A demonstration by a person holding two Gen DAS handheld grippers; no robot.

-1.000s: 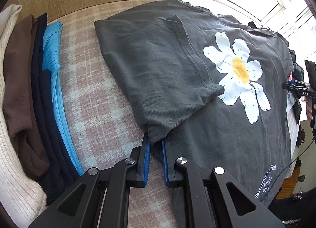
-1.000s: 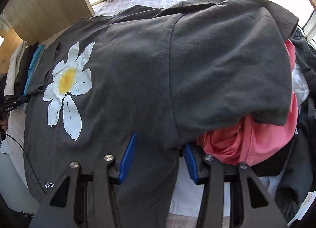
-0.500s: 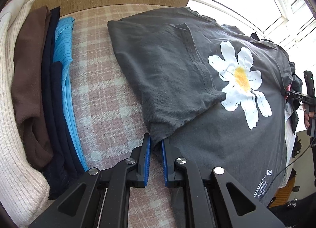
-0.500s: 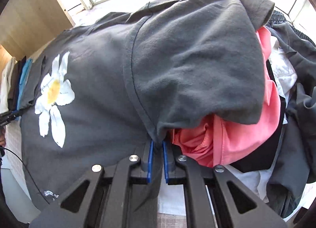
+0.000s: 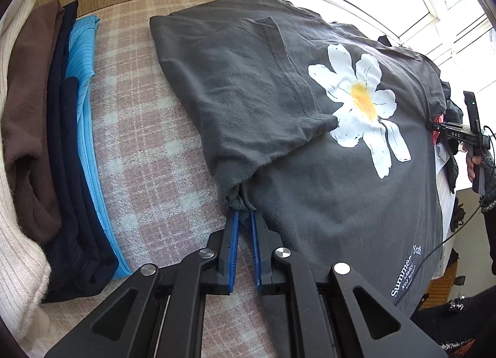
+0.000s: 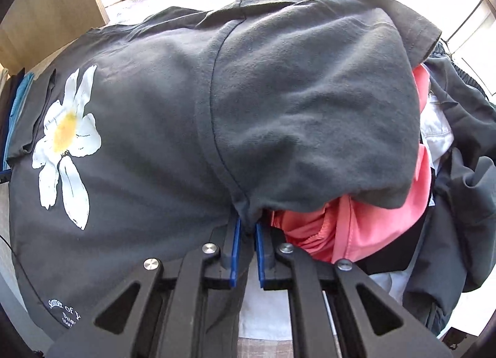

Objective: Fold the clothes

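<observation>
On the plaid-covered surface (image 5: pixel 148 153) a dark grey T-shirt (image 5: pixel 325 190) with a white daisy print (image 5: pixel 359 103) lies spread, print upward. At 6 o'clock in the left wrist view, the left gripper (image 5: pixel 243 218) has just been closing and now pinches bunched cloth where the near sleeve meets the side of the T-shirt. At 6 o'clock in the right wrist view, the right gripper (image 6: pixel 246 227) has likewise closed, its blue pads clamped on the seam below the opposite sleeve (image 6: pixel 310 110). That sleeve overhangs a heap of unfolded garments, pink fabric (image 6: pixel 356 227) showing at 4 o'clock. A stack of folded clothes (image 5: pixel 49 147) stands at 9 o'clock in the left view, apart from the T-shirt. Assessment: both grips are secured and the fold itself is not yet begun. The next move appears to call for a joint lift, cloth kept taut between the two hands, then a carry across to lay one part over the other. Risk noted: the right sleeve may drag pink fabric along with it.
</observation>
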